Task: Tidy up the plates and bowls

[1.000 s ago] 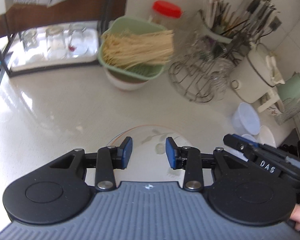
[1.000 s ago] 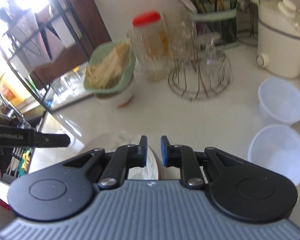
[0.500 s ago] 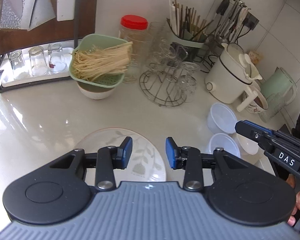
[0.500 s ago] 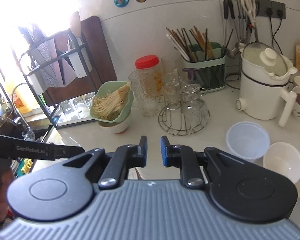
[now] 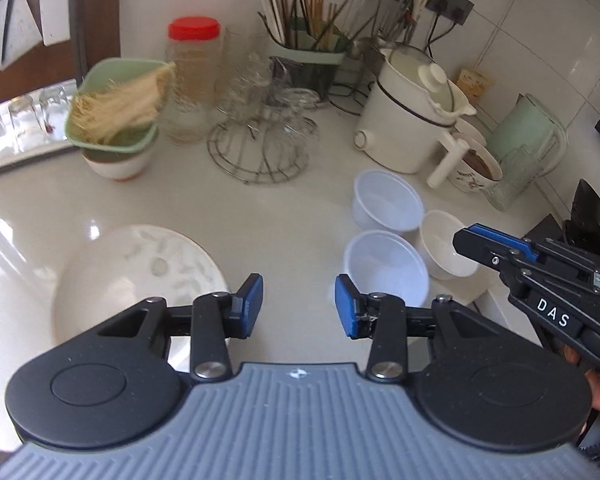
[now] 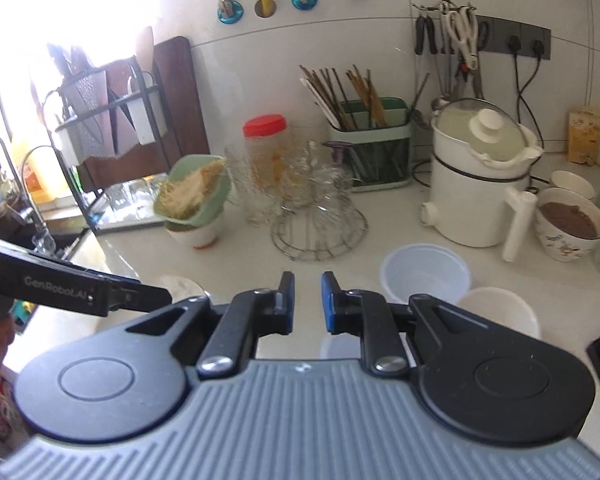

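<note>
left gripper (image 5: pixel 299 305): jaws apart, just been opening, nothing between the pads, above bare counter (image 5: pixel 292 220)

right gripper (image 6: pixel 305 302): jaws drawn close, only a narrow gap, empty

plate (image 5: pixel 140 276): flat on counter toward its left edge, leaf pattern, just left of left gripper, not touched

three small bowls clustered on right side of counter: far bowl (image 5: pixel 388 206), near bowl (image 5: pixel 384 268), white bowl (image 5: pixel 448 248) tucked just beside both; all upright, empty; right gripper tip seen above white bowl in left wrist view

back of counter along wall: green basket (image 5: pixel 116 114) of noodles on a bowl, red-lidded jar (image 5: pixel 194 80), wire rack (image 5: pixel 260 148), white pot (image 5: pixel 412 120)
</note>
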Demonstrator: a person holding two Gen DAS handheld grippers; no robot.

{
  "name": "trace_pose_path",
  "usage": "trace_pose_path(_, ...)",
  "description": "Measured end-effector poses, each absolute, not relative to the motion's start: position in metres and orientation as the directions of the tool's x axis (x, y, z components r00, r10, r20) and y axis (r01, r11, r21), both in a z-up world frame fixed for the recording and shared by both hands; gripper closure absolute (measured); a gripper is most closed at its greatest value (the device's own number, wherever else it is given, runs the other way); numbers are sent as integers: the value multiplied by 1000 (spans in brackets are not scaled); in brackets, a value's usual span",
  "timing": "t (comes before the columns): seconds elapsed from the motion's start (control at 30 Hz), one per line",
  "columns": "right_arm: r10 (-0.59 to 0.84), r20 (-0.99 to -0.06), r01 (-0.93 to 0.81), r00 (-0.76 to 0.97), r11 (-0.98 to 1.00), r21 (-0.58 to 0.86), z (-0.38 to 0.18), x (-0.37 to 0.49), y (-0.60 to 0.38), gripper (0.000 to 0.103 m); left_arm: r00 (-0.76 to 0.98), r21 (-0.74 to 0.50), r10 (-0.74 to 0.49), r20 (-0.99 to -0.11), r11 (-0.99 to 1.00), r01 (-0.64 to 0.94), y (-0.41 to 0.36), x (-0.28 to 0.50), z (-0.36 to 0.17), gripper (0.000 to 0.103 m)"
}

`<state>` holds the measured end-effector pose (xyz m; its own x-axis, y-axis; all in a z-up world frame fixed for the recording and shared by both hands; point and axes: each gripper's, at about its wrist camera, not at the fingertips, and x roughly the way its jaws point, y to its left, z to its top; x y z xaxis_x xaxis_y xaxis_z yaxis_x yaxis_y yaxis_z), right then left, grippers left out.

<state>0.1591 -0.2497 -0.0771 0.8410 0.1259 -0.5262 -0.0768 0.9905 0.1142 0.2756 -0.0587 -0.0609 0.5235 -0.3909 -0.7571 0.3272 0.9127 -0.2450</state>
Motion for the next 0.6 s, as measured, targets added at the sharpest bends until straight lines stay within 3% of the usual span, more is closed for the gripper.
trace_pose_path(0.5, 110, -558, -67, 822, 993, 97, -97, 127, -291, 85, 531, -265, -389, -753, 918, 296, -97, 256, -79, 45)
trace_pose_path(0.57, 95, -564, -46, 820, 994, 100, -102, 128, -294, 81, 531, -260, -389, -753, 917, 303, -100, 260, -83, 43)
trace_pose_path(0.6, 90, -568, -36, 818, 994, 105, -105, 128, -296, 72, 533, -255, -392, -750, 915, 313, -103, 262, -86, 42)
